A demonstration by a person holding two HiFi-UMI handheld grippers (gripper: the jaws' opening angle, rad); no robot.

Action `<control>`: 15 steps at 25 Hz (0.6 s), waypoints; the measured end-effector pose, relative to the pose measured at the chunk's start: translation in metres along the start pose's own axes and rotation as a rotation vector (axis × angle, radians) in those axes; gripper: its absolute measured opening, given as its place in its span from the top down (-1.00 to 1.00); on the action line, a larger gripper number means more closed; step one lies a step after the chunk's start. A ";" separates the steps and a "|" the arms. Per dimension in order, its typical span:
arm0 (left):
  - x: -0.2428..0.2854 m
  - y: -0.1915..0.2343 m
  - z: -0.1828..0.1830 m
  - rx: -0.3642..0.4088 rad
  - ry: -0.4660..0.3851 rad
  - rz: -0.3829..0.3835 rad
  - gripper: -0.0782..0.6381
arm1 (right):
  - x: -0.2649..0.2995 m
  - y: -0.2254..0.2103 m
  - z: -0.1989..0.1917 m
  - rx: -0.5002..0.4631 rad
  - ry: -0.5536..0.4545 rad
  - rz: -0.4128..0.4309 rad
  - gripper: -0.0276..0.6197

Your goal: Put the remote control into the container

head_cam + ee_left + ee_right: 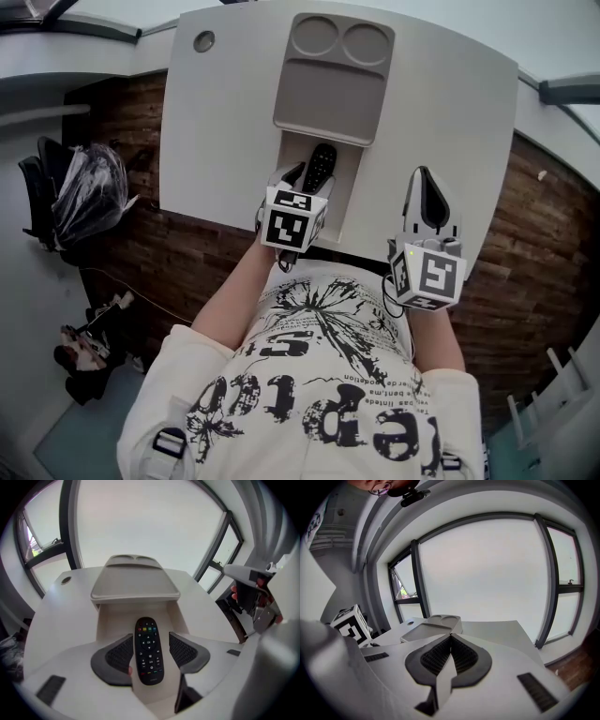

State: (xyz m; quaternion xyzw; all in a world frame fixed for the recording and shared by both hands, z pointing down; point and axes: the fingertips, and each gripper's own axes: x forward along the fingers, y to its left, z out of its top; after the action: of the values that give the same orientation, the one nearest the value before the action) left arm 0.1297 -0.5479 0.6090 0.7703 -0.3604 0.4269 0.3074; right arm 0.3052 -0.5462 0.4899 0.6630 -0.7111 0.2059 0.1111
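The black remote control (320, 167) (148, 650) lies lengthwise in the open lower compartment of the beige container (328, 89) (133, 585), buttons up. My left gripper (302, 180) (151, 638) is at the compartment's near end with a jaw on either side of the remote. It is open, and a thin gap shows beside the remote on the right. My right gripper (423, 178) (451, 637) hovers over the white table (225, 122) to the right of the container, shut with its pads pressed together and nothing between them.
The container's upper tray has two round recesses (340, 39) at its far end. A round cable hole (203, 40) sits in the table's far left corner. A black bag (89, 192) lies on the wooden floor at the left. Windows stand beyond the table.
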 end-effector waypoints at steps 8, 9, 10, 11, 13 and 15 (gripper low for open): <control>-0.070 0.001 0.062 0.010 -0.326 0.037 0.31 | -0.009 0.020 0.025 -0.028 -0.069 0.032 0.91; -0.080 0.003 0.067 0.009 -0.359 0.058 0.41 | -0.011 0.024 0.028 -0.032 -0.076 0.039 0.91; -0.089 0.005 0.071 0.013 -0.388 0.081 0.52 | -0.014 0.027 0.031 -0.035 -0.082 0.044 0.91; -0.098 0.006 0.076 0.020 -0.415 0.099 0.62 | -0.015 0.031 0.034 -0.040 -0.090 0.048 0.91; -0.111 0.007 0.087 0.040 -0.469 0.111 0.74 | -0.017 0.037 0.045 -0.051 -0.119 0.051 0.91; -0.125 0.003 0.097 0.066 -0.530 0.098 0.76 | -0.022 0.042 0.057 -0.056 -0.154 0.045 0.91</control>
State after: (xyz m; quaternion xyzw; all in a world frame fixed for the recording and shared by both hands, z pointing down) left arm 0.1229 -0.5891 0.4565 0.8465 -0.4508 0.2362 0.1562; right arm 0.2718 -0.5503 0.4238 0.6575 -0.7377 0.1367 0.0698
